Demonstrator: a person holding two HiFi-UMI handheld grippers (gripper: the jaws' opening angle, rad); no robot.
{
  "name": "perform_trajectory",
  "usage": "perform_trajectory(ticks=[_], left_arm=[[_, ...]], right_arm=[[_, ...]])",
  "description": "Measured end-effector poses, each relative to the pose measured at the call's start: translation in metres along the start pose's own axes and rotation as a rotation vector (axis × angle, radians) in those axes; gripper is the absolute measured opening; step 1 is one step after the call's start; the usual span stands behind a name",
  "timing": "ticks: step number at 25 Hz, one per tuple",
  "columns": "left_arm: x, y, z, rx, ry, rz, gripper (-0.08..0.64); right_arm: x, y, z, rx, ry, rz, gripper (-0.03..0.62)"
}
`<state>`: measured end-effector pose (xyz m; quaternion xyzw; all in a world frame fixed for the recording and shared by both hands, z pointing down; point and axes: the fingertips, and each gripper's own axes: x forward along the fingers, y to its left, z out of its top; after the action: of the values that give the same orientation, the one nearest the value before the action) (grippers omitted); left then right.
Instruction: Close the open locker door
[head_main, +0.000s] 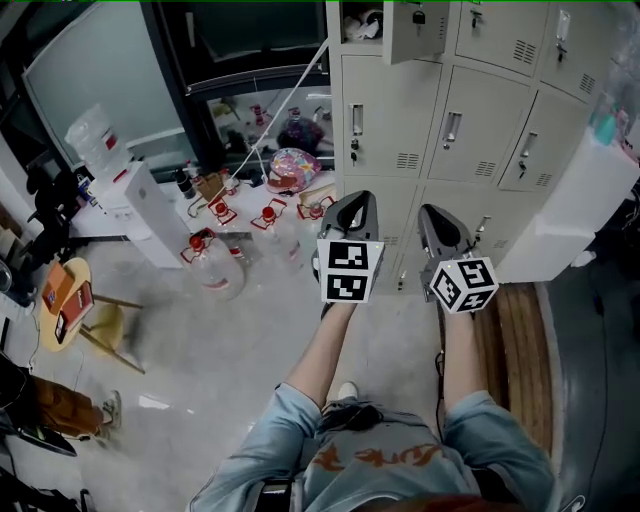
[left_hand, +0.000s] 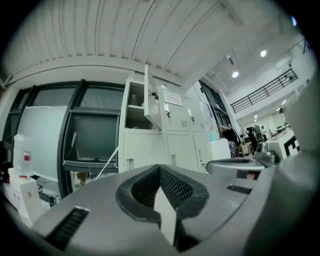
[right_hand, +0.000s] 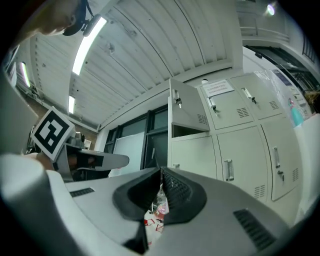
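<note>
The beige locker bank (head_main: 470, 130) stands ahead of me. Its top-left door (head_main: 415, 30) swings outward, showing a compartment (head_main: 362, 22) with something pale inside. In the left gripper view this open door (left_hand: 151, 97) juts edge-on from the cabinet; in the right gripper view the door (right_hand: 187, 107) hangs above the dark opening (right_hand: 190, 131). My left gripper (head_main: 355, 202) and right gripper (head_main: 437, 214) are held side by side, well below and short of the door. The left gripper's (left_hand: 160, 168) jaws meet and hold nothing. The right gripper (right_hand: 161, 173) is shut and empty too.
Several red-capped clear bottles (head_main: 215, 262) and a colourful bag (head_main: 293, 166) litter the floor left of the lockers. A white dispenser (head_main: 140, 205) and a round stool (head_main: 70, 300) stand at the left. A white box (head_main: 570, 215) leans at the lockers' right side.
</note>
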<state>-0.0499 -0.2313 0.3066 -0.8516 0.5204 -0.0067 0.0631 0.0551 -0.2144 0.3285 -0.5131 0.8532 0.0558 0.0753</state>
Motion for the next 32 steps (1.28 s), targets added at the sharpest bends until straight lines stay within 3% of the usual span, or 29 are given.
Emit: perform_trajectory(ticks=[14,26,32], left_arm=[[0.080,0.059,0.079,0.036,-0.137,-0.046,0.021],[0.128,0.058,0.138,0.148,-0.201,-0.066,0.022],[0.153,0.058,0.158,0.162,-0.244,-0.062,0.021]], right_arm=[[0.099,-0.039,0.095,-0.114,-0.150,0.040,0.031],[0.156,-0.063,0.158,-0.226,-0.225,0.054,0.031],[0.188,-0.086,0.174,-0.261,-0.262,0.055,0.031]])
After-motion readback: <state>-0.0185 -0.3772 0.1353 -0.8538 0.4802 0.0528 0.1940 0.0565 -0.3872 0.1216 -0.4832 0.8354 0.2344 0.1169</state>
